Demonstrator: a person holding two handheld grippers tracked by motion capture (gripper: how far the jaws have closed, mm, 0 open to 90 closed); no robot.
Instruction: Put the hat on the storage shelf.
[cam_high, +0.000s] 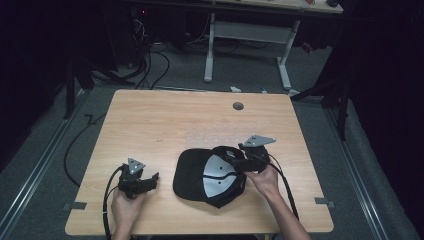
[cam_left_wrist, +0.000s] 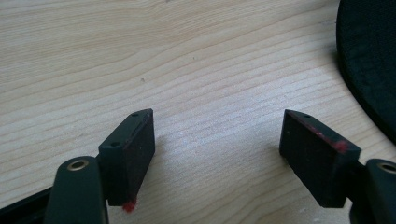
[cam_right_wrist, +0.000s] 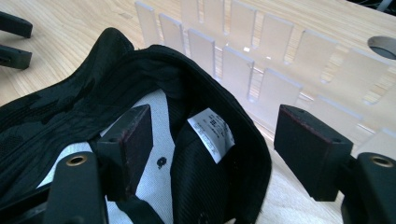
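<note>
A black cap lies upside down on the wooden table, its white lining facing up and its brim toward the left. My right gripper hovers over the cap's back rim, open. In the right gripper view its jaws straddle the black rim, one jaw inside the cap over the lining, the other outside; a white label shows between them. My left gripper rests low on the table just left of the brim, open, with bare wood between its jaws and the brim's edge at the right.
A row of clear plastic tabs lies flat on the table just beyond the cap. A round cable hole sits near the far edge. Another desk's white legs and cables stand on the floor behind. Cables trail from both grippers off the near edge.
</note>
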